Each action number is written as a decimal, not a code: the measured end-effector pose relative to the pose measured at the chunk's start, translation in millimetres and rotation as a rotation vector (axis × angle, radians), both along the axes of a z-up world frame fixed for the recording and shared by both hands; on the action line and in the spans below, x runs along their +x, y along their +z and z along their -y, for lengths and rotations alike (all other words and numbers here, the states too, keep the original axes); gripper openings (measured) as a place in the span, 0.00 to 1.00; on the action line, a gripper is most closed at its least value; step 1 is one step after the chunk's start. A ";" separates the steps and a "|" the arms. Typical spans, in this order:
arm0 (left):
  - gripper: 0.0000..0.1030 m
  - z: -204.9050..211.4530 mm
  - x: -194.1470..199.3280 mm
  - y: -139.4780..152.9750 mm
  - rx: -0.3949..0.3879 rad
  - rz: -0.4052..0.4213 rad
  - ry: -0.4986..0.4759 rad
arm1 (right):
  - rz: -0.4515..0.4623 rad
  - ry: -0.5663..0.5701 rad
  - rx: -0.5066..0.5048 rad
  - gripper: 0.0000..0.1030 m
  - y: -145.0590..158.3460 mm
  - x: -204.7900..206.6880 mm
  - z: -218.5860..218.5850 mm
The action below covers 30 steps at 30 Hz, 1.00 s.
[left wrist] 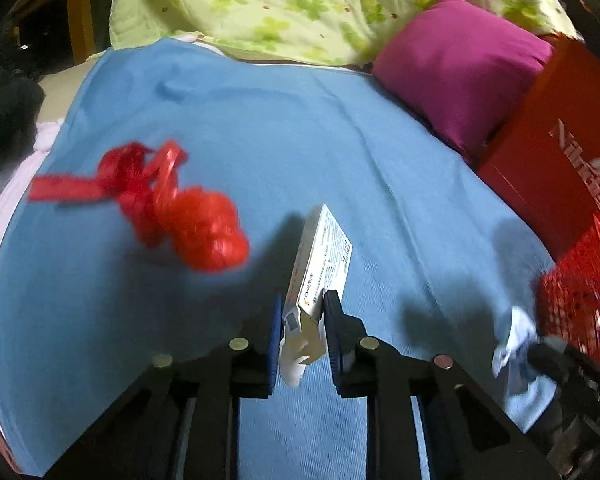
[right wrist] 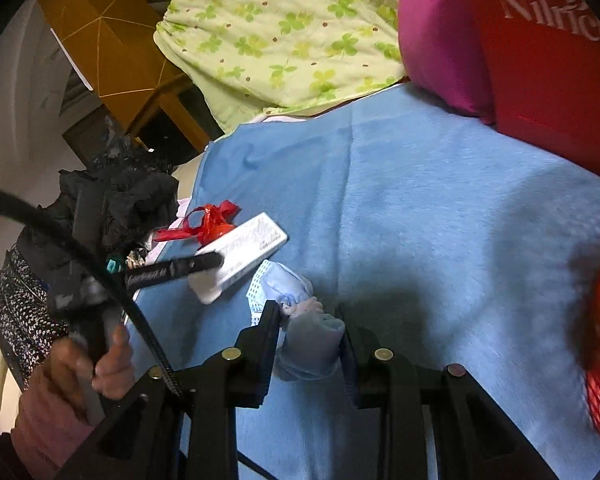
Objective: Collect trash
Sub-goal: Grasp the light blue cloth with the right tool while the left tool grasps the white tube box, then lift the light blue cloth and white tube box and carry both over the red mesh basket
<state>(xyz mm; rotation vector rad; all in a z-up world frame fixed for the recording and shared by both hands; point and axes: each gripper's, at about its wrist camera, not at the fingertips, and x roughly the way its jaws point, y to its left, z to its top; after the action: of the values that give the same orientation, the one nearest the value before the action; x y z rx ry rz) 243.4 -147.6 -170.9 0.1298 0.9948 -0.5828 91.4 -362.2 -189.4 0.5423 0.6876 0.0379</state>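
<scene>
— What do we have in the left gripper (left wrist: 302, 320)?

— A small white carton (left wrist: 320, 264), pinched by its near end between the blue pads, jaws narrowed onto it. It sticks out forward over the blue sheet (left wrist: 260, 128). From the right wrist view we see the same carton (right wrist: 246, 250) lifted just above the sheet.

— And the right gripper (right wrist: 310, 330)?

— Its jaws are closed on a crumpled pale blue face mask (right wrist: 300, 312), which bulges out between the fingers; part of it trails forward, toward the carton.

— Anything left lying there?

— A knotted red plastic bag (left wrist: 180, 208) rests on the sheet, left of the carton and apart from it. To the right we see a red mesh basket (left wrist: 576, 304) in front of a red box (left wrist: 552, 152), with a magenta cushion (left wrist: 460, 68) and a green clover-print quilt (left wrist: 300, 4) beyond.
</scene>
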 end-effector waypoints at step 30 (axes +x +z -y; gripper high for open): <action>0.21 -94.8 -151.8 111.1 0.088 0.421 0.209 | 0.189 0.063 -0.150 0.30 100.6 -74.7 -92.6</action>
<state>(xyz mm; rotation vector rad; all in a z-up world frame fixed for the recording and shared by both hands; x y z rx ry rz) 91.6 -52.8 -59.8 0.2142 0.6145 -0.3021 16.7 -269.6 -88.7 0.3673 0.5174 0.0944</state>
